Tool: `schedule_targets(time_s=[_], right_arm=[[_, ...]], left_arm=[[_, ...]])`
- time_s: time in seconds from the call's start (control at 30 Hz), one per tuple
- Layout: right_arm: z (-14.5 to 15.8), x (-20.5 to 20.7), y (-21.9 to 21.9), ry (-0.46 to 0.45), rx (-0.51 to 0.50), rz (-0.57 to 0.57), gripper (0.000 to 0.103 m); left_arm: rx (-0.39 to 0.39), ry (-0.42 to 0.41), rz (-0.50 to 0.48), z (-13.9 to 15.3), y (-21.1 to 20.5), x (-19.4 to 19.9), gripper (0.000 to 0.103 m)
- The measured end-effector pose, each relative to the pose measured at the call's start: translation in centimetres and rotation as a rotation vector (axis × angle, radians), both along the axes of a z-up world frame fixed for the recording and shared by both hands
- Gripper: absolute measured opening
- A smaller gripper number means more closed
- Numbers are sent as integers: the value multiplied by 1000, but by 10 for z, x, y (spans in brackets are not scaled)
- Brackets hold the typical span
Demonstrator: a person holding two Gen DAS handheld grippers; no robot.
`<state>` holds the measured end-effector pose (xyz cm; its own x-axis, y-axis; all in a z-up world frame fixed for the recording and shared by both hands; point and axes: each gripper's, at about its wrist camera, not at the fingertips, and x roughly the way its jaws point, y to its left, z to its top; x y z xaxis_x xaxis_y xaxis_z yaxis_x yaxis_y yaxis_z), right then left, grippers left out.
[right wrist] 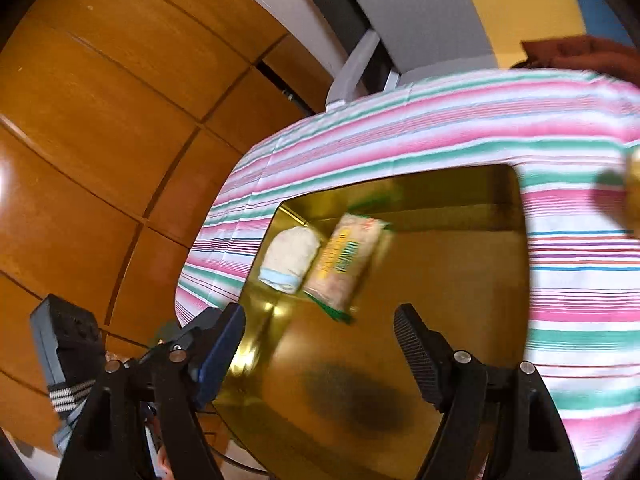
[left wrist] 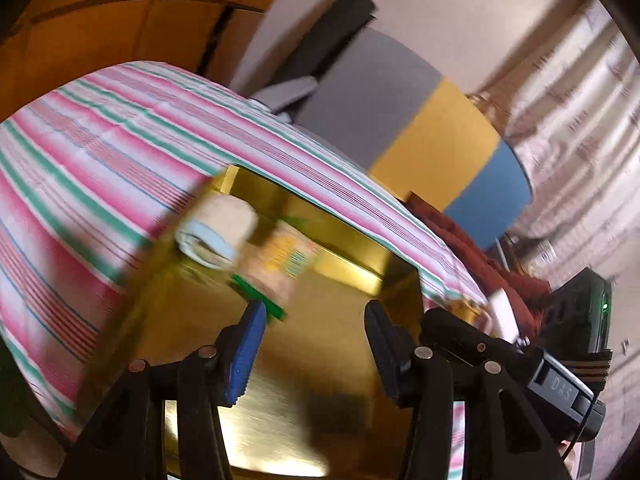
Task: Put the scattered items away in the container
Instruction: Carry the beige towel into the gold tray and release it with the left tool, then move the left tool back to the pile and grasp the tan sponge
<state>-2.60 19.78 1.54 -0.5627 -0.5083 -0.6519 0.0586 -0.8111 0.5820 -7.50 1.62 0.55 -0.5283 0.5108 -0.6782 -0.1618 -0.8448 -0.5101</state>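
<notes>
- The left hand-held gripper (left wrist: 312,340) hangs over the gold container (left wrist: 360,360) with its jaws spread wide and nothing between them; one finger carries a blue pad, the other a black one.
- The right hand-held gripper (right wrist: 320,344) is also over the gold container (right wrist: 440,280), jaws wide apart and empty.
- The snack packet (left wrist: 276,264), green-edged with yellow print, lies inside the container, just ahead of the left gripper's blue-padded finger; motion blur hides whether the packet's green edge touches the fingertip.
- In the right wrist view the snack packet (right wrist: 348,260) lies ahead of the gap between the fingers, toward the container's far left corner, apart from both fingertips.
- A rolled cloth (left wrist: 218,232), cream with a light blue edge, sits in the far corner of the container, touching or just beside the packet; the same rolled cloth (right wrist: 290,258) shows on the packet's left in the right wrist view.
- The container rests on a worktop under a pink, green and white striped cloth (left wrist: 100,160).
- Beyond the worktop stands a chair (right wrist: 400,12) with grey back, and a reddish-brown fabric (left wrist: 472,256) lies at the worktop's edge.
- A gold, blurred object (right wrist: 634,196) sits on the striped cloth at the right edge of the right wrist view; what it is cannot be told.
</notes>
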Motion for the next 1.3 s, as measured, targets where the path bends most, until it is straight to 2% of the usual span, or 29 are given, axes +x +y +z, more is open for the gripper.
schedule_targets(time_s=[0.27,0.47,0.6,0.83,1.03,1.13,1.23,1.3], right_arm=[[21,53,59,106,209,-44,77],[17,77,104,99,227,-115,81],[11,92,131,85,242,-153,81],[13,122,205,93,360,-289,84],[11,143,295,37,440,-471,97],[-2,146,323,-35,446,-483,99],[-17,149,332,-72,454,-453,99],[-26,149,326,-84,514,-438,92]], left_arm=[[8,0,-158,1,63,27,52],[-24,-10,-272,-3,108,50,52],[-32,14,-306,-1,128,68,52],[-57,31,-411,1,157,88,52],[-43,18,-524,-4,184,96,52],[-82,3,-597,-10,202,100,52],[-105,-3,-650,-17,217,105,52],[-86,-27,-667,-21,223,106,52]])
